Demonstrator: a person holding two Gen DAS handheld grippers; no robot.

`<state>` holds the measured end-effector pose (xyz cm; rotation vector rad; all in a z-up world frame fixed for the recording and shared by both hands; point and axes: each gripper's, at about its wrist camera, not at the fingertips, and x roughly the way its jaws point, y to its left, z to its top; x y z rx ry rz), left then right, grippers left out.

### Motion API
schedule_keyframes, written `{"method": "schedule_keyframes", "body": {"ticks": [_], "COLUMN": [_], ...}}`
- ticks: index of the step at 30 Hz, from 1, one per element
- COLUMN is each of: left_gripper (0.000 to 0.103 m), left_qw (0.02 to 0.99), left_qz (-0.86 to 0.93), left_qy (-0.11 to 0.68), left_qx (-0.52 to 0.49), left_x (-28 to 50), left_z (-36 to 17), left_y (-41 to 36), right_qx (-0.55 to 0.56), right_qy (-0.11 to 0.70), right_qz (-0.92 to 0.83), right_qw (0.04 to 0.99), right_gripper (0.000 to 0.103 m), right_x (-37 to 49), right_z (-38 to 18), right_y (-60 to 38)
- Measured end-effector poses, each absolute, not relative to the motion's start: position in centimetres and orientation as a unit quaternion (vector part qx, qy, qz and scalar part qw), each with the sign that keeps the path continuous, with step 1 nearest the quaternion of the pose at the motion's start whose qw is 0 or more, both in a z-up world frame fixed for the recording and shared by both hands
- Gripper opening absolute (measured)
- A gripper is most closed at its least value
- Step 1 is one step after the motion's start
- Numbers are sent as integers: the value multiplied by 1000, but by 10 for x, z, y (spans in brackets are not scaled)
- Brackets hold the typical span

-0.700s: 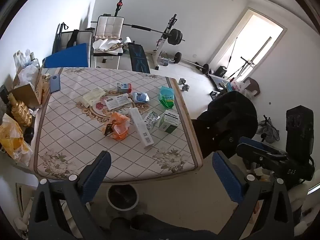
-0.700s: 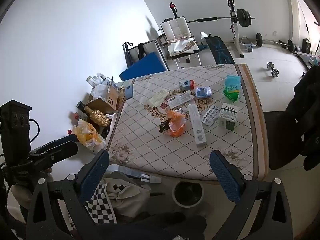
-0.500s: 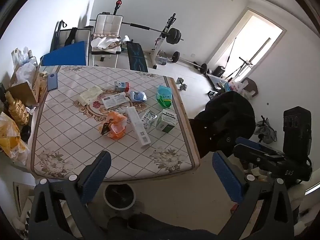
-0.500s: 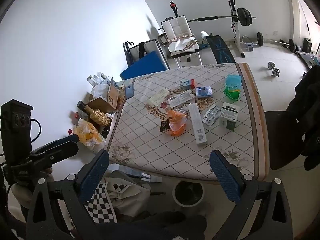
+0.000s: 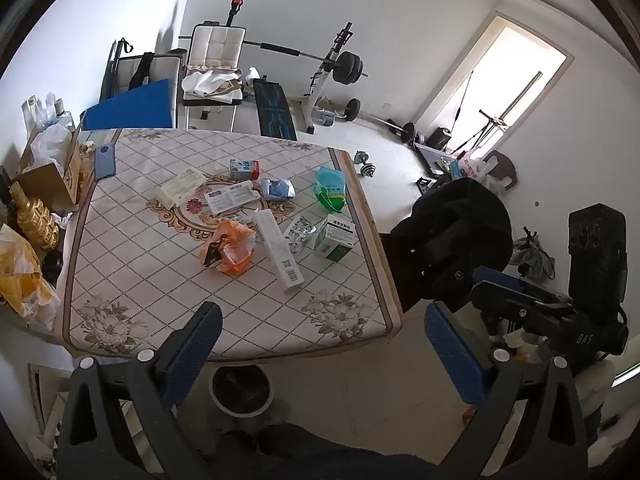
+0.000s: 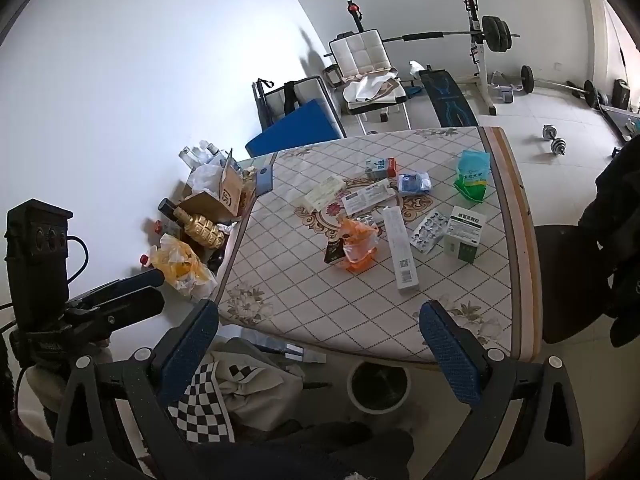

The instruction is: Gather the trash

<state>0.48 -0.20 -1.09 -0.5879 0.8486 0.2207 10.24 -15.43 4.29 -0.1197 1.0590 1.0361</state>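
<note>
Hovering short of the surface [image 5: 120, 264], a table under a diamond-patterned cloth with flower corners, both tools have their jaws spread wide and empty: the left gripper [image 5: 320, 336] and the right gripper [image 6: 318, 336] each tilt down toward the litter, none of which is touched yet.

All the trash lies ahead of and above the jaws. Nearest is the long white carton [image 5: 278, 250] with a barcode end, just beside the crumpled orange plastic bag [image 5: 232, 250]. Beyond them are a silver blister pack [image 5: 300, 234], a white-and-green medicine box [image 5: 335, 238], a green-and-blue pouch [image 5: 330, 188], a crumpled blue wrapper [image 5: 278, 189], a flat white printed box [image 5: 232, 198], a pale cream box [image 5: 182, 188] and a small blue-and-white carton [image 5: 244, 168]. The round white-rimmed bin [image 5: 240, 390] stands on the floor below the near table edge, between and just under the left jaws.

A sensible start is probably the long carton or the orange bag: approach low, straddle the carton across its narrow width, and pinch the bag at its bunched top so it does not slip. The bin sits close for a short drop.

Print on the boxes is too small to read; only "DAS" shows on the right tool's body in the left view.
</note>
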Motion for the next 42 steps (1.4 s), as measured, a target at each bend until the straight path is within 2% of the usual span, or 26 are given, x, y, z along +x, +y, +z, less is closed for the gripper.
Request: {"method": "schedule_keyframes", "body": {"ticks": [42], "left_gripper": [103], "left_qw": [868], "left_qz": [98], "left_qy": [402], "left_qx": [-276], "left_x": [5], "left_z": [2], "left_y": [-3], "right_qx": [-52], "right_qy": [486], "right_qz": [485], "right_qw": [726], "right_gripper": [102], "right_x": [95], "right_z": [40], "right_y": [-138]}}
